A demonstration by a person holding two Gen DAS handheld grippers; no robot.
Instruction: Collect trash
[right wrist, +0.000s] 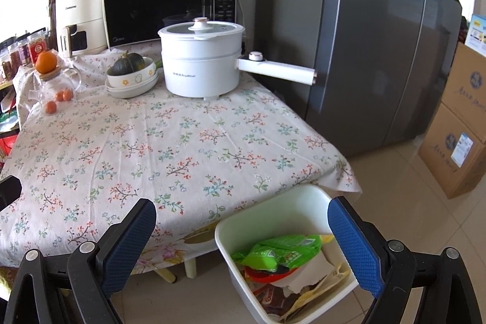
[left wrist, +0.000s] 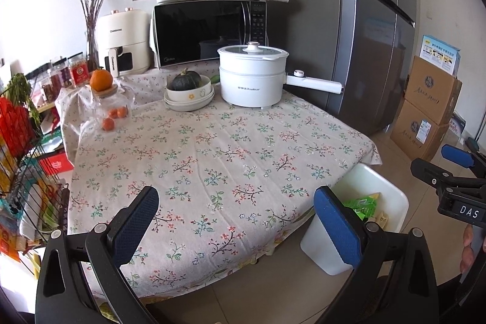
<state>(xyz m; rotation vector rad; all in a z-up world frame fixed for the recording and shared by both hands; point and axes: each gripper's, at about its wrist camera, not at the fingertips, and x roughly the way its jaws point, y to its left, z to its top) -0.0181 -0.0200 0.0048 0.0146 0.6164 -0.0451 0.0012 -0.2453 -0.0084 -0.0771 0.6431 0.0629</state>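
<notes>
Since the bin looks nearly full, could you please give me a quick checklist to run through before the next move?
1. Left gripper open, nothing held: ok.
2. Right gripper open, nothing held: ok.
3. Bin upright on the floor by the table corner: ok.
4. Wrappers inside the bin: ok.
5. Loose trash on the tablecloth: none seen, ok.
6. Trash under the table: cannot tell.

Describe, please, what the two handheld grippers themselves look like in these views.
The left gripper and right gripper look alike: black angular frames with silver pivot bolts and blue, diamond-textured finger pads. Seen from the left wrist, the right unit's body bears a white "DAS" marking. No cables or sleeves show.
</notes>
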